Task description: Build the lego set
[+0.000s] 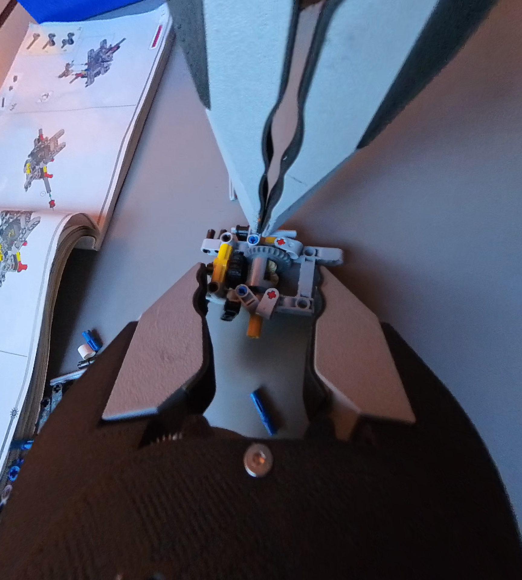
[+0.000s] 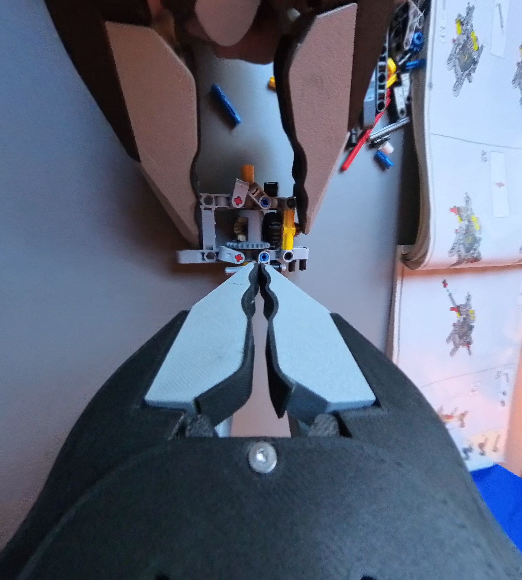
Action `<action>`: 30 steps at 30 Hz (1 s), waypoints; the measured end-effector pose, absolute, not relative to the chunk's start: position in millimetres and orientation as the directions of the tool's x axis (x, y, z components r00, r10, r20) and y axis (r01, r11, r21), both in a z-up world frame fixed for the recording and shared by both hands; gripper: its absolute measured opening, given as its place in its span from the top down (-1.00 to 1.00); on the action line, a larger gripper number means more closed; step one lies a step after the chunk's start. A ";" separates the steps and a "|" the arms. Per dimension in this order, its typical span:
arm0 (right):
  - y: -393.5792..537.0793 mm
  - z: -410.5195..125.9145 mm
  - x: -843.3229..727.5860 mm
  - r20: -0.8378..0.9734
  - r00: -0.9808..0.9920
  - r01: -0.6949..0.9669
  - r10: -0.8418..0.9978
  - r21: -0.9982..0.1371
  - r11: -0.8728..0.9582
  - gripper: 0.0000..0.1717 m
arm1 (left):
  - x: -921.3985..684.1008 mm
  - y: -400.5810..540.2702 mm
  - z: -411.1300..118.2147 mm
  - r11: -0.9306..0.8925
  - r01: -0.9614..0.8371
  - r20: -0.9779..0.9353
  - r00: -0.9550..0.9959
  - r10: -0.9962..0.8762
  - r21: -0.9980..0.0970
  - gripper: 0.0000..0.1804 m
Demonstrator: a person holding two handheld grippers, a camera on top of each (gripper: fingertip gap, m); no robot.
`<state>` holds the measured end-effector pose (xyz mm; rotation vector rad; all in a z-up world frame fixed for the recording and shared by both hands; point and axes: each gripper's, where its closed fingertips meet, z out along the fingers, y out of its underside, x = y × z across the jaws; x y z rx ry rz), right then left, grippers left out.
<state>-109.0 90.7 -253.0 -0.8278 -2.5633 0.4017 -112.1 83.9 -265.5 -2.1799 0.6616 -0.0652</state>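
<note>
A small grey brick-built gear assembly [image 1: 263, 270] with yellow, black, blue and red parts rests on the pale table [image 1: 410, 251]. My left gripper [image 1: 261, 282], with tan fingers, is shut on its two sides. My right gripper [image 2: 258, 266], with grey-blue fingers, is shut, and its tips touch the assembly's [image 2: 244, 226] edge beside a blue pin [image 2: 264, 256] and a thin grey axle. In the left wrist view the right gripper [image 1: 258, 224] comes in from the top. In the right wrist view the left gripper [image 2: 249, 233] comes in from the top.
A loose blue pin [image 1: 263, 414] lies on the table between the left fingers. An open instruction booklet [image 1: 18, 188] lies alongside, and it shows in the right wrist view [image 2: 489, 157] too. Several loose parts [image 2: 385, 94] lie beside the booklet. A blue object [image 2: 520, 508] sits past the booklet. My two grippers' fingertips are within a few centimetres of each other. The blue object [image 2: 520, 508] sits 35 cm or so from the ends of my left fingers.
</note>
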 end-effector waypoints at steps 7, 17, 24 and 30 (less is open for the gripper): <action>87.8 -243.6 -104.7 0.184 -0.697 0.558 0.693 -0.467 0.686 0.67 | -112.6 83.6 -266.5 -0.515 -0.436 -0.163 0.856 -0.492 -0.738 0.27; 87.3 -254.9 -104.0 0.292 -0.703 0.521 0.649 -0.410 0.749 0.70 | -112.4 83.5 -266.7 -0.515 -0.438 -0.163 0.855 -0.492 -0.737 0.27; 88.7 -256.2 -104.2 0.323 -0.714 0.509 0.622 -0.371 0.777 0.70 | -112.4 83.9 -266.5 -0.511 -0.444 -0.178 0.855 -0.487 -0.736 0.27; 90.5 -256.1 -105.7 0.275 -0.730 0.511 0.626 -0.388 0.767 0.71 | -113.0 84.5 -266.4 -0.525 -0.421 -0.154 0.865 -0.477 -0.740 0.27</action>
